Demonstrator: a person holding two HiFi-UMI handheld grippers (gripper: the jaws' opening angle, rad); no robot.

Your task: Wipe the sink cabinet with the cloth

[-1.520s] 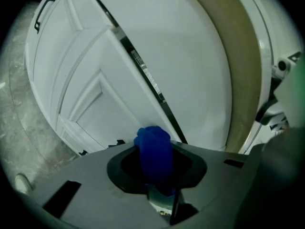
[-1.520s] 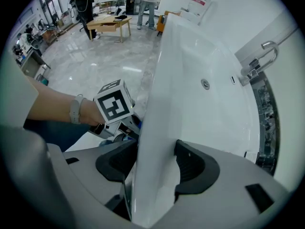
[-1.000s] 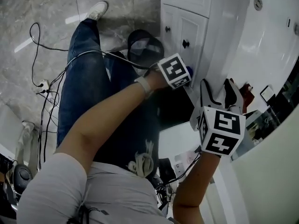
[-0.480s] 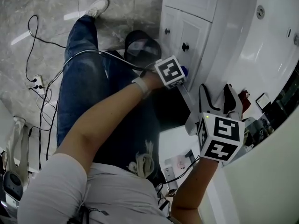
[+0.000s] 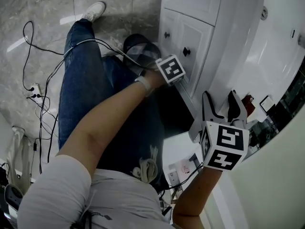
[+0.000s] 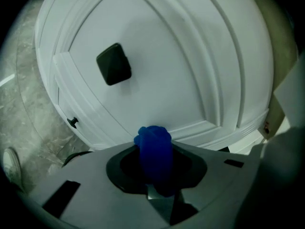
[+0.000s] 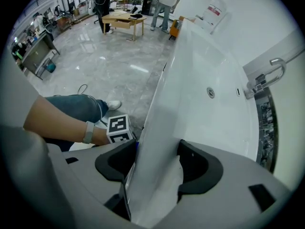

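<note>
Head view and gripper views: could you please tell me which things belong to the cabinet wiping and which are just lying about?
In the job: cloth, held in the left gripper; cabinet door; sink rim, gripped by the right gripper.
Lying about: cables; power strip; bin.

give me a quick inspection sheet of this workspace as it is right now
surface: white cabinet door with black knob; no marks visible
job's things: blue cloth bunched, close to the door's lower edge; contact unclear
clutter: dark round object, maybe a bin, on the floor beside the cabinet
grippers: left hand-held gripper shut on blue cloth; right hand-held gripper clamped on sink rim
cables: black cables loose across the floor
surroundings: marble floor; faucet behind the basin
</note>
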